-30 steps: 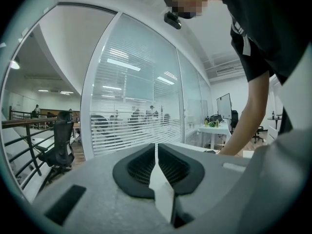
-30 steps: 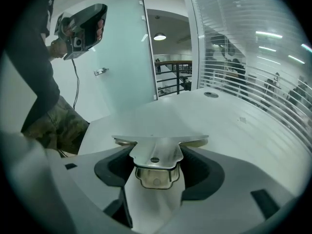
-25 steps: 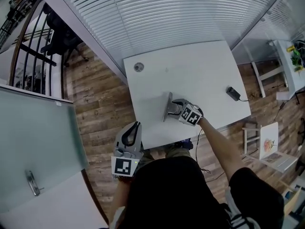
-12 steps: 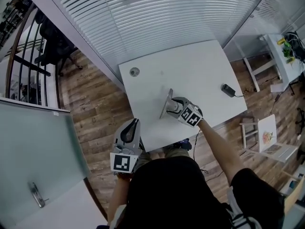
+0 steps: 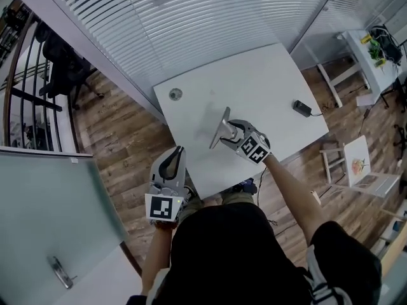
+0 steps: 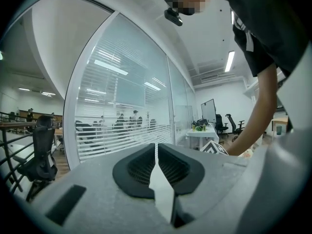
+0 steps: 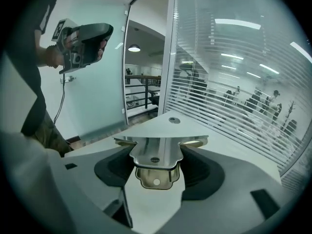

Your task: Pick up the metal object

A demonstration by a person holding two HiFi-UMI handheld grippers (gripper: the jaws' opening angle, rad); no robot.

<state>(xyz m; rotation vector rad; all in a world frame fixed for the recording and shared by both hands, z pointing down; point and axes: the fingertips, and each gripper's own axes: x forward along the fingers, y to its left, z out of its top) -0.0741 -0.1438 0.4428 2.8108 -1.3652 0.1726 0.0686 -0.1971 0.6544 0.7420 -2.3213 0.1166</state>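
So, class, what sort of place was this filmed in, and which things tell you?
Probably an office: a glass partition with blinds, a white table and a black swivel chair.

Bright, even ceiling light — sharp focus, fisheye-warped edges.

You've got 2 claws in hand: 1 left claw (image 5: 179,154), 1 right claw (image 5: 227,132). Metal object (image 5: 224,115): 1. Counter (image 5: 267,75): 1. On it, 1 round grommet (image 5: 175,94) and 1 small black box (image 5: 301,108). Nearby on the floor: 1 white chair (image 5: 357,170), approx. side-on.
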